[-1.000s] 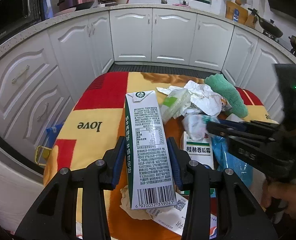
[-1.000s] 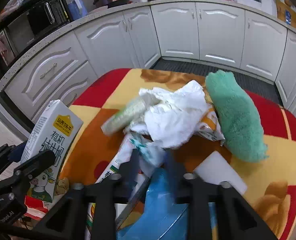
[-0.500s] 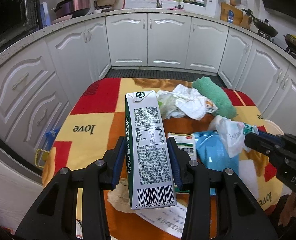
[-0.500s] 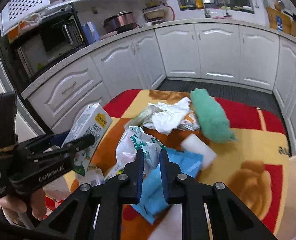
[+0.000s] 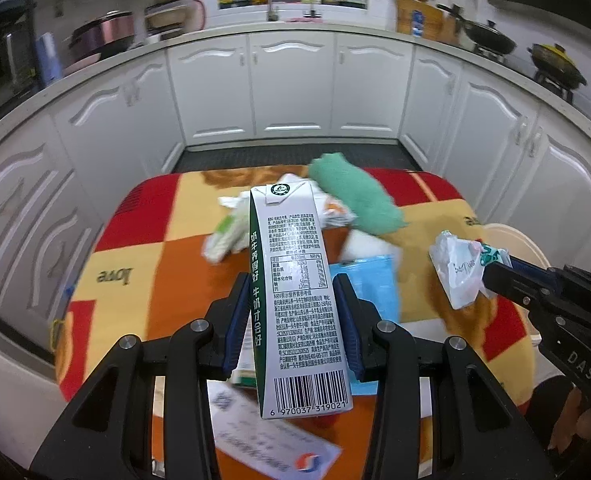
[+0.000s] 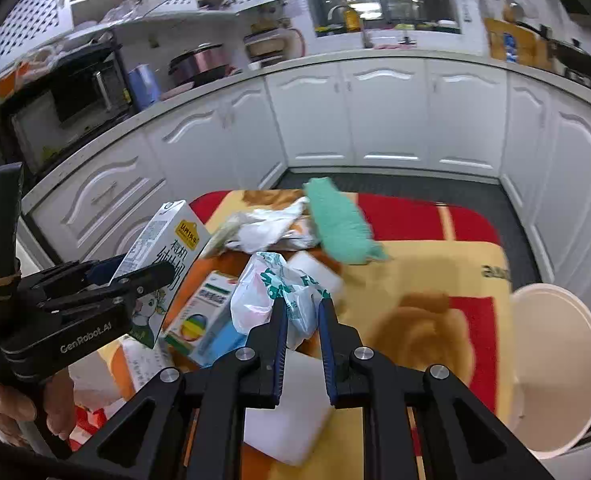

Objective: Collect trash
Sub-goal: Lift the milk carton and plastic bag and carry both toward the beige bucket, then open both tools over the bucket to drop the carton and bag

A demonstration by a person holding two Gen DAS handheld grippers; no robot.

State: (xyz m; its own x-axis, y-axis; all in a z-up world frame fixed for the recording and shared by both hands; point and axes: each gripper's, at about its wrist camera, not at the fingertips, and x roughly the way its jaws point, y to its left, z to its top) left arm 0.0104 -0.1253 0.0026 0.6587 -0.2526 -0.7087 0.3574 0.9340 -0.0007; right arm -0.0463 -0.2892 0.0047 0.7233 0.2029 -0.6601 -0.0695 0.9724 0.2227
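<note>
So the left gripper [image 5: 293,322] has its blue pads [image 5: 237,320] clamped on both sides of a tall milk carton [image 5: 295,292], held up off the table with the barcode end toward the camera and the top pointing away. From the right wrist view you can see the same carton [image 6: 163,256] tilted in that gripper [image 6: 135,276], yellow label on its front, with a hand [image 6: 19,416] wrapped around the handle below.

The right gripper [image 6: 300,320] is squeezed tight on a crumpled white plastic bag with green print [image 6: 271,296], the bag bunched up between the pads [image 6: 281,332] and lifted clear of the table. In the left wrist view that bag [image 5: 461,272] hangs off the fingertips out to the right.

Under both grippers is a table with a red, yellow and orange blanket [image 6: 435,264] that has "love" printed on it. Still lying there: a medicine box with a striped ball logo [image 6: 203,312], a blue packet [image 5: 369,284], a white foam block [image 6: 291,412], a printed paper slip [image 5: 267,436], a heap of crumpled white tissue and wrappers [image 6: 267,228] and a green fluffy towel [image 6: 341,228] at the far end. A pale round bin [image 6: 555,368] stands just beside the table's right edge. White kitchen cabinets [image 5: 291,88] curve round behind it all.
</note>
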